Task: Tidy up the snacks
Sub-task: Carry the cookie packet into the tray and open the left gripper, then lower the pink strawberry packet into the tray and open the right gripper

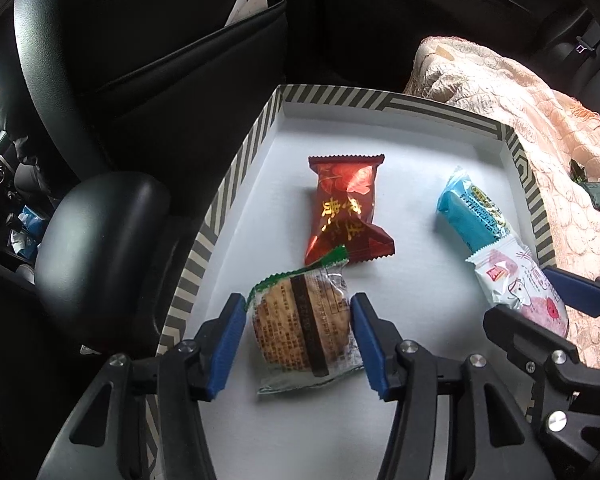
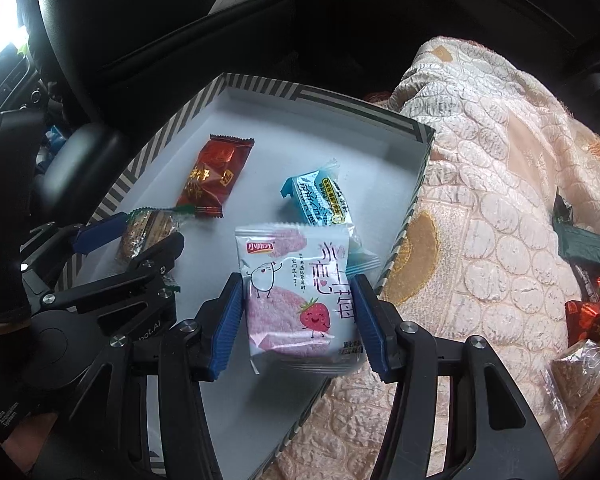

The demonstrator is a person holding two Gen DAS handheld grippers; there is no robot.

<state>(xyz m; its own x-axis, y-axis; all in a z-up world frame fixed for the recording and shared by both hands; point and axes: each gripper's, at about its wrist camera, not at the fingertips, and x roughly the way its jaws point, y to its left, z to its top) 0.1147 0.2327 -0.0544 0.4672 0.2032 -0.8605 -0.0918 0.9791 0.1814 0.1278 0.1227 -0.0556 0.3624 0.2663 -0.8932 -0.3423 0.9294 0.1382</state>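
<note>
A white tray with a striped rim [image 1: 236, 168] [image 2: 140, 168] holds a red packet [image 1: 346, 208] [image 2: 214, 176] and a blue packet [image 1: 472, 212] [image 2: 320, 196]. A clear-wrapped round biscuit [image 1: 300, 332] [image 2: 148, 228] lies flat on the tray floor between the pads of my left gripper [image 1: 298, 304] [image 2: 136, 240]. A small gap shows on each side, so that gripper is open. My right gripper [image 2: 298, 284] [image 1: 540, 300] is shut on a pink-and-white strawberry packet [image 2: 296, 288] [image 1: 516, 284], held over the tray's right side near the blue packet.
The tray rests on a peach quilted blanket [image 2: 500, 200] over a car seat. More wrapped snacks, dark green [image 2: 580, 240] and red [image 2: 584, 316], lie on the blanket to the right. A black seat back [image 1: 140, 60] and a black armrest [image 1: 100, 240] stand close on the left.
</note>
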